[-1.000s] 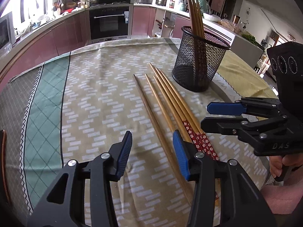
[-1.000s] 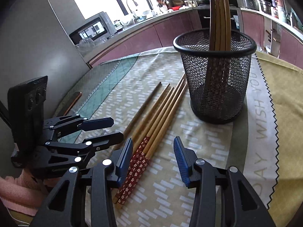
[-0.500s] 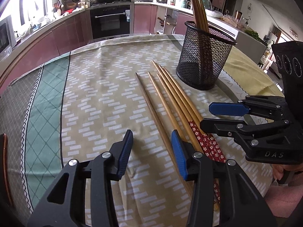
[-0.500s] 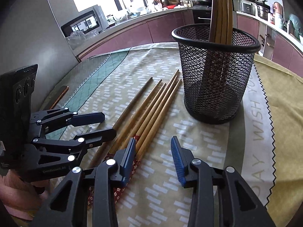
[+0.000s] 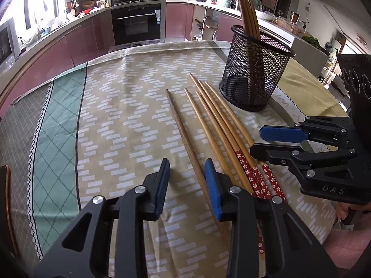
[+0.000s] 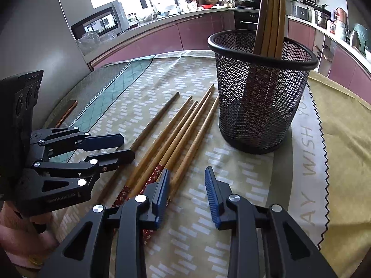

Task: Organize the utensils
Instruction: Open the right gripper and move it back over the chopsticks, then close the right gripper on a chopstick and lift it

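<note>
Five loose chopsticks (image 5: 215, 125) lie side by side on the patterned cloth (image 5: 129, 115) that covers the table, their thin tips pointing toward a black mesh holder (image 5: 252, 74) that stands upright just beyond them. More chopsticks (image 6: 270, 16) already stand inside the holder, leaning against its rim. Four of the loose ones are light bamboo, some with red flowered handles; the fifth, a darker brown chopstick (image 5: 183, 134), lies slightly apart on the far left of the row.

The left tongs (image 5: 186, 180) hover low over the cloth at the near end of the row. The darker chopstick runs into the gap between the blue pads, close against the right pad, while the bamboo ones pass under and to the right of that pad. The jaws are closing, yet they stand apart and the pads press on nothing.

The right tongs (image 6: 186, 190) sit at the other side of the row. Seen from the right wrist, the left pad lies over the flowered handles, and the gap between the pads shows only bare cloth. These jaws are closing too, with nothing pinched. In the left wrist view the right tongs (image 5: 266, 141) lie sideways just beside the red handles.
</note>
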Available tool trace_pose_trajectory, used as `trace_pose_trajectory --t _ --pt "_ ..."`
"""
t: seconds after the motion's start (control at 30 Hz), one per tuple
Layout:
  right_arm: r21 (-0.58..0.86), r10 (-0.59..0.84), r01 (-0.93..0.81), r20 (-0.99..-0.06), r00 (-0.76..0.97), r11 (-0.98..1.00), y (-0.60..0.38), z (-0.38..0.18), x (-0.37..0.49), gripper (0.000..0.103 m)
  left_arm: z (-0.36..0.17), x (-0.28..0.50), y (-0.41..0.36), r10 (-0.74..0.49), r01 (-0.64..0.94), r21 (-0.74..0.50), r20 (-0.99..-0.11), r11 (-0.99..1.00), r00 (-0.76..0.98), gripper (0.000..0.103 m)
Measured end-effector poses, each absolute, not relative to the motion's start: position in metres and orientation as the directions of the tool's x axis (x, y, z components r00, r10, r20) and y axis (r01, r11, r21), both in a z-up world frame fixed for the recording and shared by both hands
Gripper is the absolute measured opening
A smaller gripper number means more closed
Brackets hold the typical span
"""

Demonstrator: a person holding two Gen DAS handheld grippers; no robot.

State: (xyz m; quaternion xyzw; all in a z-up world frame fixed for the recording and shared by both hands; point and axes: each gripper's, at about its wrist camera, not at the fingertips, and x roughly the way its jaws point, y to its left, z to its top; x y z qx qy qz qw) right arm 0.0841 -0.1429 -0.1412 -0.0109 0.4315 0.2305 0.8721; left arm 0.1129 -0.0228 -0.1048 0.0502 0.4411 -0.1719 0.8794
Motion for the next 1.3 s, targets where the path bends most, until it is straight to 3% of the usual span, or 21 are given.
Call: trace_pose_trajectory --t 0.17,0.3,0.4,0.57,0.87,1.3 --pt "0.175 0.386 -0.403 -0.753 0.533 0.898 -0.139 -0.143 0.091 0.029 -0.105 0.117 -0.025 -0.254 0.344 -0.060 -0.794 0.937 0.553 0.030" --pt "0.188 0.385 -0.384 -0.745 0.544 0.904 -0.140 -0.144 0.095 0.019 -0.105 0.119 -0.028 -0.249 0.340 -0.056 -0.793 0.939 0.557 0.027" --pt "0.224 0.404 -0.368 -0.739 0.539 0.902 -0.146 -0.145 0.097 0.011 -0.105 0.121 -0.027 -0.261 0.334 -0.077 -0.791 0.940 0.553 0.019" --pt "0.289 0.435 -0.338 -0.726 0.533 0.896 -0.158 -0.146 0.097 0.006 -0.105 0.119 -0.026 -0.283 0.333 -0.105 -0.787 0.937 0.548 0.011" --pt "0.338 0.505 -0.384 -0.681 0.530 0.859 -0.170 -0.134 0.084 0.006 -0.095 0.109 -0.017 -0.310 0.330 -0.132 -0.758 0.935 0.574 0.008" --pt "0.281 0.493 -0.456 -0.740 0.458 0.845 -0.149 -0.140 0.088 0.009 -0.103 0.106 -0.021 -0.319 0.378 -0.116 -0.783 0.918 0.534 0.009"
